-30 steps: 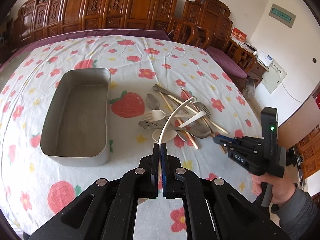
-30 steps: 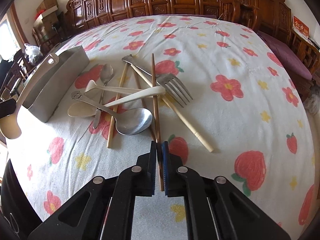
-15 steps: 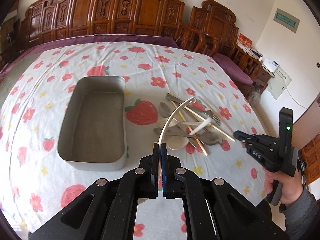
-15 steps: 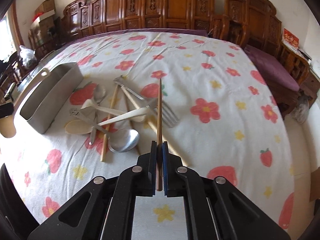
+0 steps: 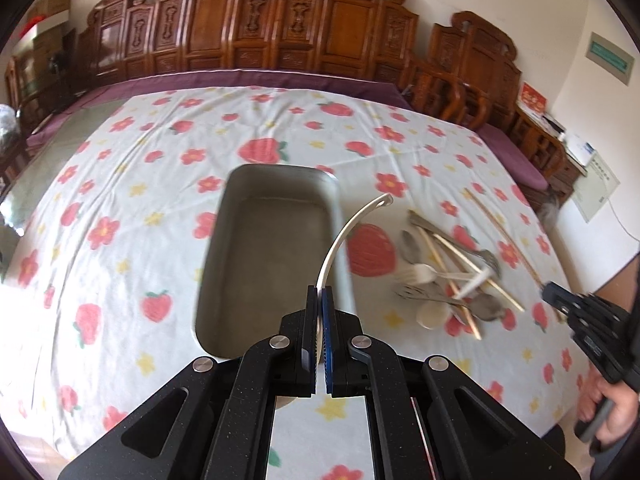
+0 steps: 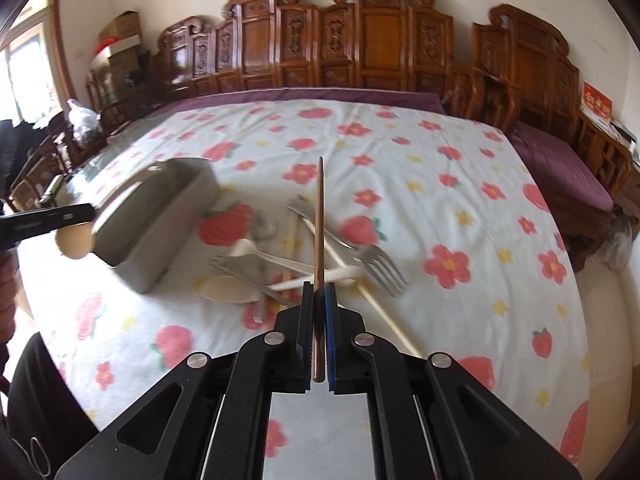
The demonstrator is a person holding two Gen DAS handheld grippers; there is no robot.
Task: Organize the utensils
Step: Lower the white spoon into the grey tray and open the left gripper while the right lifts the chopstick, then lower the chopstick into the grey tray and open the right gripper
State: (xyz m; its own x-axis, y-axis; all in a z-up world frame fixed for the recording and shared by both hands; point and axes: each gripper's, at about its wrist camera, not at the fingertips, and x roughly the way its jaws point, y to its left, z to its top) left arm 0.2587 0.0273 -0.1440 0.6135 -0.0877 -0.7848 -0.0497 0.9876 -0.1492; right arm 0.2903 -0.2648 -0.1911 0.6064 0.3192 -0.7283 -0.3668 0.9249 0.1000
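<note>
Gripping a cream spoon by its handle, the closed left tool has swung from the pile of cutlery to above the metal tray on the flowered desk. The right tool, clamped on a brown chopstick, has lifted it clear of the pile. Both pieces look ready for the tray.

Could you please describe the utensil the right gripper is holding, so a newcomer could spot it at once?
Start at the metal tray on the flowered tablecloth, then the utensil pile beside it. Above that pile, the right gripper pinches a dark brown chopstick, the only pile-side utensil lifted clear and pointing away.
</note>
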